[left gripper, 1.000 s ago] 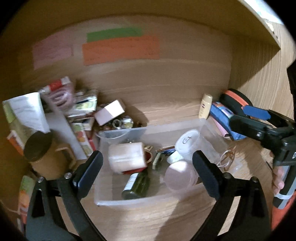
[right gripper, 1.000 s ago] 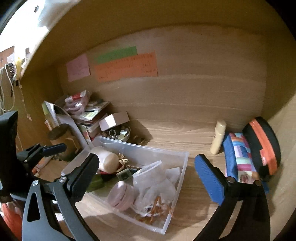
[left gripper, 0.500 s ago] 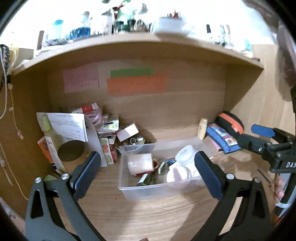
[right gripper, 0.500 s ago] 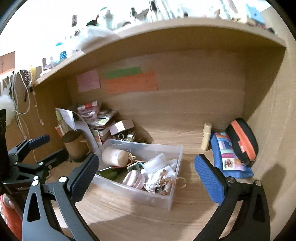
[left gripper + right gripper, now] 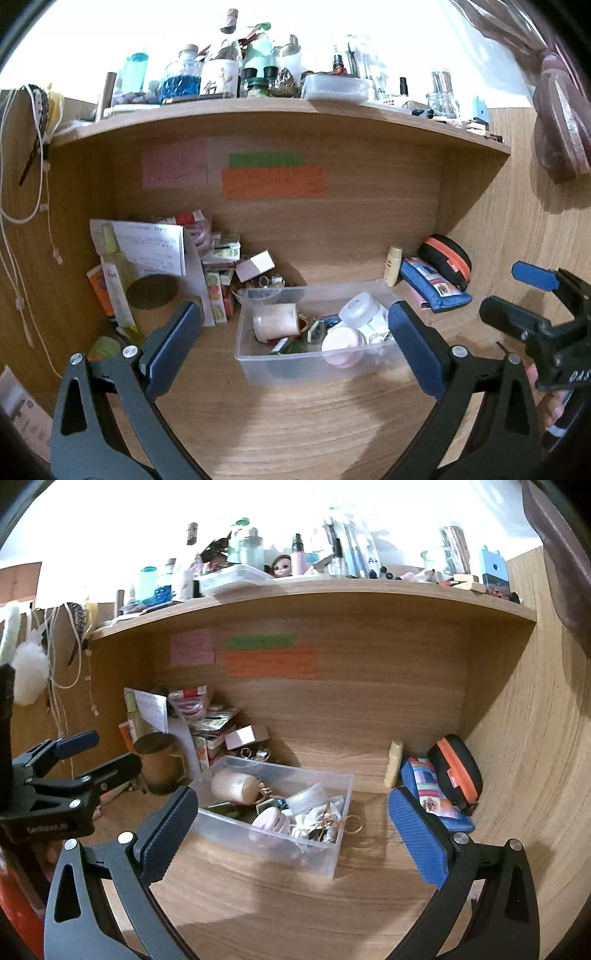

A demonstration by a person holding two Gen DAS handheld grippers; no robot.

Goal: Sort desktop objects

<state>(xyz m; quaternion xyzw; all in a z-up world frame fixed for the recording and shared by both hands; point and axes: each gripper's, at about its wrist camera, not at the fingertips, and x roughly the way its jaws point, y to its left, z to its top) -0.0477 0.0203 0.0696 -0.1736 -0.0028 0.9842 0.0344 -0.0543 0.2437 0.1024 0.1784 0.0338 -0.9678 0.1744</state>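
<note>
A clear plastic bin stands on the wooden desk, filled with a cream roll, a round pink case, a small dark bottle and other bits. My left gripper hangs open in front of the bin, nothing between its fingers. My right gripper is open too, held back from the bin. Against the right wall lie a blue patterned pouch, a black and orange case and a cream tube.
At the back left is a heap of papers, small boxes and a brown mug. Sticky notes hang on the back panel. The shelf above is crowded with bottles. The right gripper shows at the left view's edge.
Both grippers have pulled back and up from the bin, so the whole desk alcove and the top shelf have come into view. The bin's contents look unchanged.
</note>
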